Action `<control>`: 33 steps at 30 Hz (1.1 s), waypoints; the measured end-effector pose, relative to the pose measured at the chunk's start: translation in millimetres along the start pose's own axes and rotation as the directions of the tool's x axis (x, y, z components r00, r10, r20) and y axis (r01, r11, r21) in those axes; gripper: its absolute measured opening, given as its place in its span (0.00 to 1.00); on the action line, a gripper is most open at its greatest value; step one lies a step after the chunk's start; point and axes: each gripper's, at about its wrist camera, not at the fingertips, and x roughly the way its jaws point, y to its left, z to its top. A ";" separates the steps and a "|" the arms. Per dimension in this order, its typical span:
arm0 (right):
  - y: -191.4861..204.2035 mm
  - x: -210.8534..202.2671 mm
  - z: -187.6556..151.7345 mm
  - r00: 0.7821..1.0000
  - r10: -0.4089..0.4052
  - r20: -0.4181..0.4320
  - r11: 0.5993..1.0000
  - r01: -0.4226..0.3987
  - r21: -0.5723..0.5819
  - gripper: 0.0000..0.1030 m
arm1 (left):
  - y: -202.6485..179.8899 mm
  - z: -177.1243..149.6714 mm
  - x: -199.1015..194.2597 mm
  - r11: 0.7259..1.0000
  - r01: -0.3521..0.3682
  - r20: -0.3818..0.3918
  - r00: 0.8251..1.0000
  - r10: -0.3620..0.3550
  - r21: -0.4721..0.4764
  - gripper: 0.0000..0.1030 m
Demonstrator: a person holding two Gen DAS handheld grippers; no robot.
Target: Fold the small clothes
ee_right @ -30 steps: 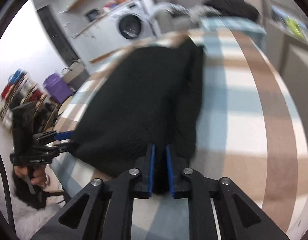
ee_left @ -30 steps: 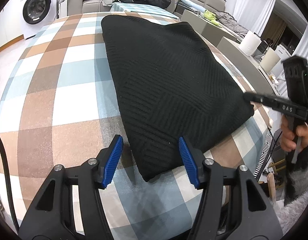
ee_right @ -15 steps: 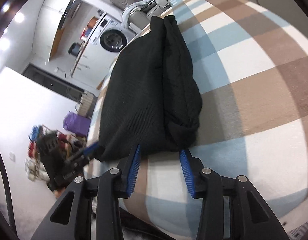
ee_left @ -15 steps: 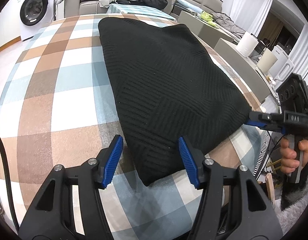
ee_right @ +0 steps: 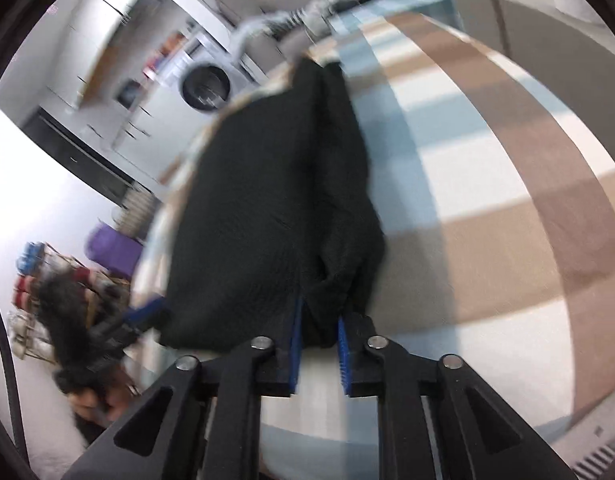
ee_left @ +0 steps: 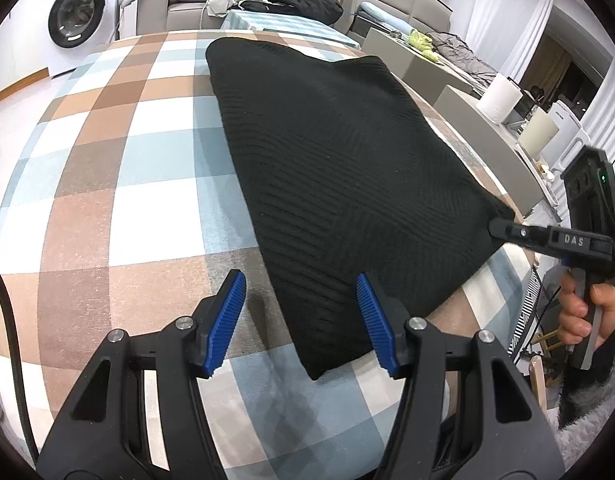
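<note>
So there's a black knit sweater [ee_left: 347, 184] lying folded on the worktop [ee_left: 107, 168], which has a brown, blue and white checked cloth over it. The left claw [ee_left: 301, 322] sits with its blue pads apart, straddling the sweater's near corner without pinching it. Over on the other corner, the right claw [ee_right: 318, 346] is closing, and a bunched bit of the sweater is squeezed between its pads. That view's pretty blurry. A washing machine [ee_left: 77, 14] stands behind.
</note>
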 end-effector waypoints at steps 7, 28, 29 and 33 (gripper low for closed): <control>-2.1 -37.5 12.0 0.990 -0.025 0.140 0.999 0.032 -0.043 0.31 | 0.8 11.1 -6.0 1.000 -0.002 0.045 0.999 0.002 -0.012 0.53; 13.8 19.7 37.2 0.995 0.085 0.046 0.984 -0.076 -0.162 0.37 | -77.3 37.1 34.7 0.970 0.124 -0.006 0.992 -0.126 0.211 0.54; 15.0 22.2 35.9 0.996 0.086 0.039 0.982 -0.078 -0.172 0.37 | -81.8 34.9 37.5 0.967 0.116 -0.013 0.993 -0.116 0.229 0.55; 18.9 33.0 31.4 0.999 0.037 0.012 0.974 -0.034 -0.222 0.37 | -96.4 24.5 44.4 0.947 0.077 -0.025 0.997 -0.073 0.312 0.63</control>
